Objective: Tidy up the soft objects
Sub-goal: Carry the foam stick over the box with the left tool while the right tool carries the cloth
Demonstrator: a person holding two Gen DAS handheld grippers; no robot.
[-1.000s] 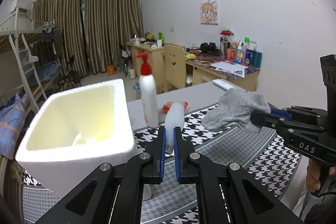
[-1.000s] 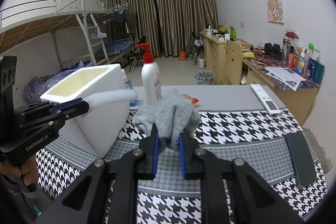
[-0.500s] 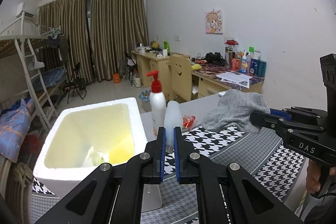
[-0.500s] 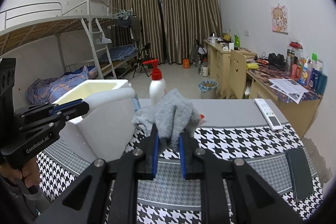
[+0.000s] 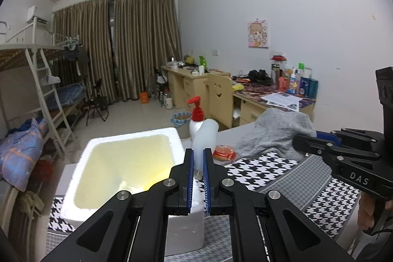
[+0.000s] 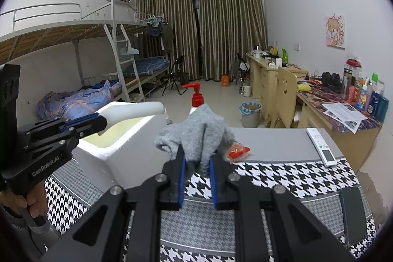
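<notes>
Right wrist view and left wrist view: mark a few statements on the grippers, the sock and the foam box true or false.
1. The right gripper is shut on the grey sock. True.
2. The left gripper grips the red pump bottle. False: it is shut on a white plastic bottle.
3. The sock lies inside the white foam box. False: it is held in the air, right of the box.
4. A remote control lies on the table. True.
</notes>
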